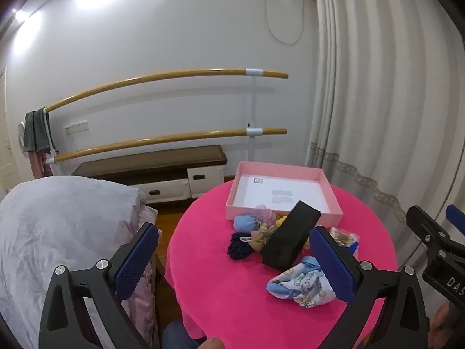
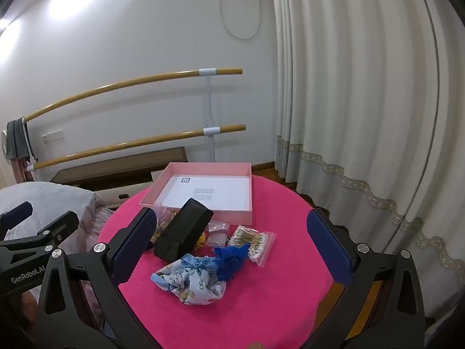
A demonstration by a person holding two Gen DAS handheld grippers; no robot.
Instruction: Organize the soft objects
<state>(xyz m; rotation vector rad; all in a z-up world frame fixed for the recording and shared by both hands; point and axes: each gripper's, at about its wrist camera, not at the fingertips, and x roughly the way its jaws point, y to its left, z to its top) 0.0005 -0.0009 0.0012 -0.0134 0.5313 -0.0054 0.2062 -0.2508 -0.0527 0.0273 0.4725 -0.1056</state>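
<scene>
A round table with a pink cloth (image 1: 232, 296) (image 2: 261, 299) holds a shallow pink box (image 1: 334, 210) (image 2: 221, 214) with a white inside, empty. In front of it lies a pile of soft items: a blue patterned cloth bag (image 1: 299, 286) (image 2: 191, 283), a light blue pouch (image 1: 245, 222), a dark crocheted piece (image 1: 238, 245), a blue scrunchie (image 2: 232, 260). A black case (image 1: 290, 240) (image 2: 183, 234) leans among them. My left gripper (image 1: 232, 261) is open and empty, held above the table's near side. My right gripper (image 2: 229, 250) is open and empty, above the pile.
A zip bag of cotton swabs (image 2: 252, 241) lies right of the pile. A bed with a grey quilt (image 1: 58, 232) is left of the table. Wooden barre rails (image 1: 162, 78) and a low cabinet (image 1: 151, 171) stand at the wall. Curtains (image 2: 363, 101) hang at the right.
</scene>
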